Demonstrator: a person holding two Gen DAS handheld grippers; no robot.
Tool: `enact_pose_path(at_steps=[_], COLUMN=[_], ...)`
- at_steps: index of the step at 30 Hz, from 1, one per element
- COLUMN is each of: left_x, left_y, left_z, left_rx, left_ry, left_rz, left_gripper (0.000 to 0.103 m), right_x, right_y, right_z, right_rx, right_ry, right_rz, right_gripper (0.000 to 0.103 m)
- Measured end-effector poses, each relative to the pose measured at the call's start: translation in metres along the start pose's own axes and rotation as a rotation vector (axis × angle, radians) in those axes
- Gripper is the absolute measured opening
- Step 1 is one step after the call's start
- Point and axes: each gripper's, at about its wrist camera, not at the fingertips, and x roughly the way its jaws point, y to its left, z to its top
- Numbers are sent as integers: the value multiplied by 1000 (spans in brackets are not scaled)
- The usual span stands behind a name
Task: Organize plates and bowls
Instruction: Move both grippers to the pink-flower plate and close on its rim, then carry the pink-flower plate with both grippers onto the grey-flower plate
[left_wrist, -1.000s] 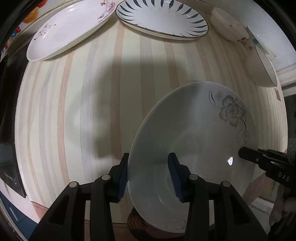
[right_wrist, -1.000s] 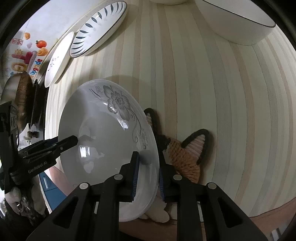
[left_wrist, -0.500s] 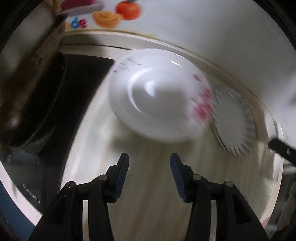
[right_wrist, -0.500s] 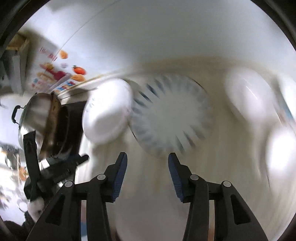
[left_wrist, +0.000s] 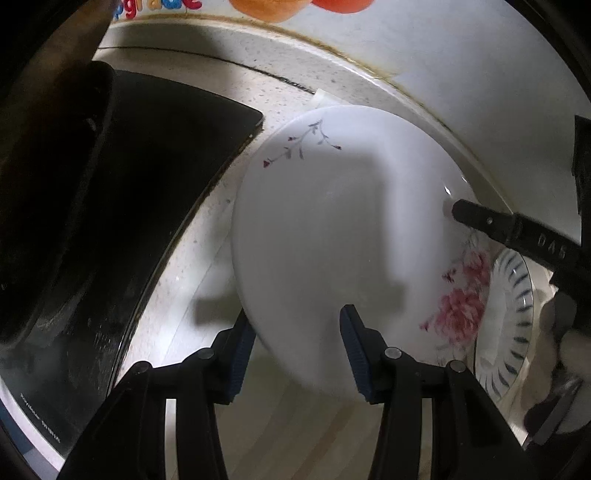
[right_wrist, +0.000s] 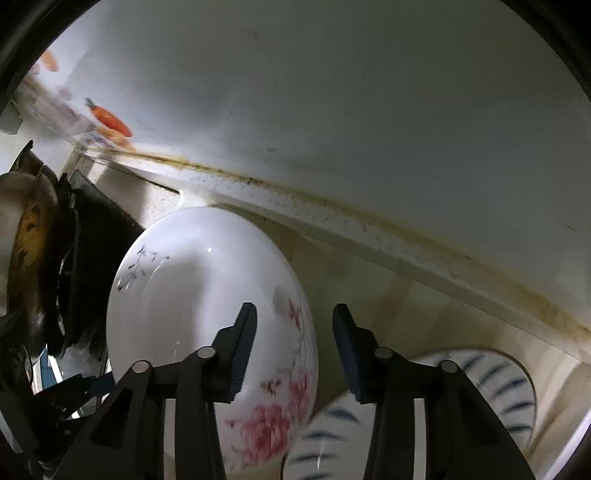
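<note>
A: Left wrist view: your left gripper (left_wrist: 297, 341) straddles the pink-flowered plate's (left_wrist: 332, 229) near rim, unclamped.

B: Your right gripper (right_wrist: 293, 341) (jaws closing) grips nothing; blue-striped plate (right_wrist: 509, 387) lies beside it.

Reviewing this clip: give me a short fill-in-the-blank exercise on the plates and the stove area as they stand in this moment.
1. The white plate between both hand-held grippers bears flowers coloured ____.
2. The neighbouring plate has a rim pattern of dark ____ strokes.
3. In the left wrist view, the black cooktop lies to the ____ of the flowered plate.
4. The left hand-held gripper has its pads on either side of the plate's ____.

Missing words: pink; blue; left; rim
</note>
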Motion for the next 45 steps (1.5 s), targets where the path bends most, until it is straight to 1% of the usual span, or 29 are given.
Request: enact_pose_path(at_steps=[1, 2, 3, 4, 7, 8, 9, 12, 14, 21, 23, 27, 31, 34, 37, 40, 42, 45], left_x=[2, 3, 3, 3, 2, 1, -8, -12, -20, -55, -70, -96, -114, -126, -125, -125, -128, -121], left_y=[1, 1, 0, 0, -2, -3, 4, -2, -6, -22, -24, -35, -50, -59, -63, -65, -67, -70], left_z=[2, 4, 4, 4, 1, -1, -9, -10, -13, -33, -40, -68, -99, -128, -148, -173, -192, -214], left_rx=[-1, 2, 4, 7, 16, 19, 25, 53, 67, 128, 152, 210, 274, 326, 355, 364, 372, 391], left_ry=[-9, -11, -20, -26, -39, -37, -40, -56, -55, -72, -80, -89, -85, -69, -46, -10, 7, 38], left_rz=[1, 16, 19, 25, 33, 29, 27, 22, 5, -15, -25, -44, -51, -63, -71, -73, -67, -49], left_gripper=[36, 35, 35, 33, 33, 33, 33, 33, 33, 33, 33, 33, 33, 33, 33, 33, 33, 33], right_x=[7, 13, 15, 15, 11, 9, 6, -3, -9, -58, -79, -122, -168, -187, -195, -196, -188, -181], right_y=[4, 4, 5, 3, -3, -5, -7, -11, -12, -16, -18, -18, -26, -30, -38, -46, -50, -56], right_z=[0, 1, 1, 0, -2, -5, -7, -13, -16, -51, -66, -101, -154, -192, -231, -276, -298, -330], right_rx=[-20, -28, -34, -31, -14, -13, -10, -11, -10, 13, 29, 61, 88, 118, 155, 194, 217, 246], right_ry=[11, 26, 19, 2, -17, -21, -25, -37, -47, -82, -104, -146, -176, -180, -169, -139, -119, -90], right_rz=[1, -12, -23, -17, 10, 16, 19, 15, 15, 36, 50, 67, 70, 72, 87, 94, 102, 117], right_gripper=[32, 29, 29, 27, 22, 22, 20, 16, 16, 15, 15, 15, 15, 15, 15, 15, 15, 15])
